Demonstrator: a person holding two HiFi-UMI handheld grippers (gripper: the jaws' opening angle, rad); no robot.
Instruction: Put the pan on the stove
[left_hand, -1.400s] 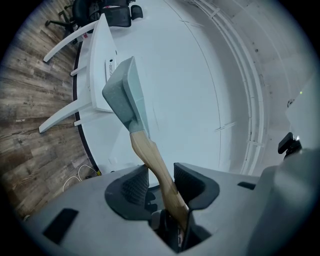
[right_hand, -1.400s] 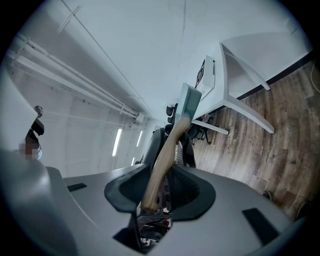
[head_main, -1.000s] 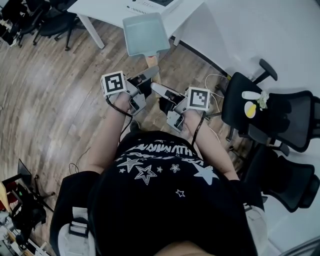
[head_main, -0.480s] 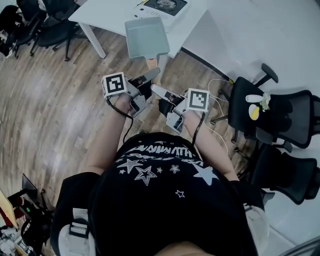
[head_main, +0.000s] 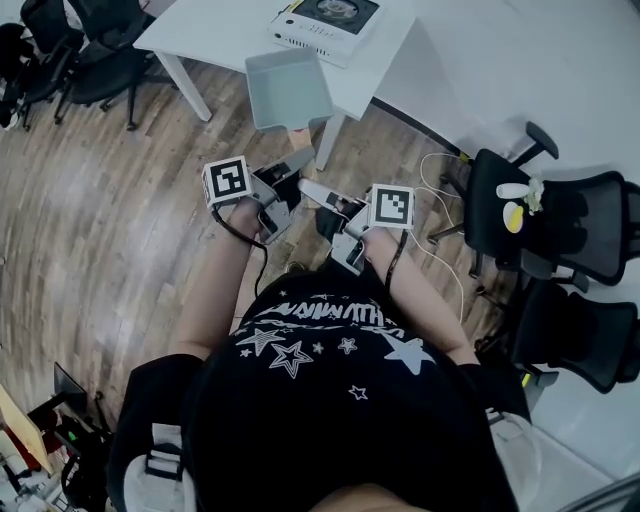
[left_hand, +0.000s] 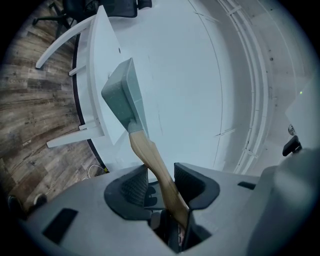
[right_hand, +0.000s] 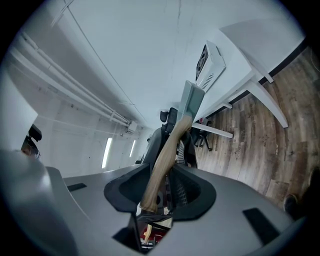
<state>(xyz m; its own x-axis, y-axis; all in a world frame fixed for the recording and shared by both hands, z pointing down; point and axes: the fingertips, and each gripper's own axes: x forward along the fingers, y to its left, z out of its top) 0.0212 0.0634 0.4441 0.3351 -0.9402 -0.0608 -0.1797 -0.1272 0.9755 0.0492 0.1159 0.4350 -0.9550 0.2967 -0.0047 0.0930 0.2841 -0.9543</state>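
Pan handle gripped by left tongs and right tongs; stove print illegible.

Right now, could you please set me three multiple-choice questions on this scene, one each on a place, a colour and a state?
1. Where does the stove stand?
A) on the white table
B) on the floor
C) on a chair

2. What colour is the handle of the pan?
A) black
B) light wood
C) red

3. Of the left gripper and the right gripper, which is shut on the handle?
A) neither
B) only one
C) both

Answers:
1 A, the head view shows it on the tabletop.
2 B, both gripper views show pale wood.
3 C, each gripper view shows the handle clamped between its jaws.
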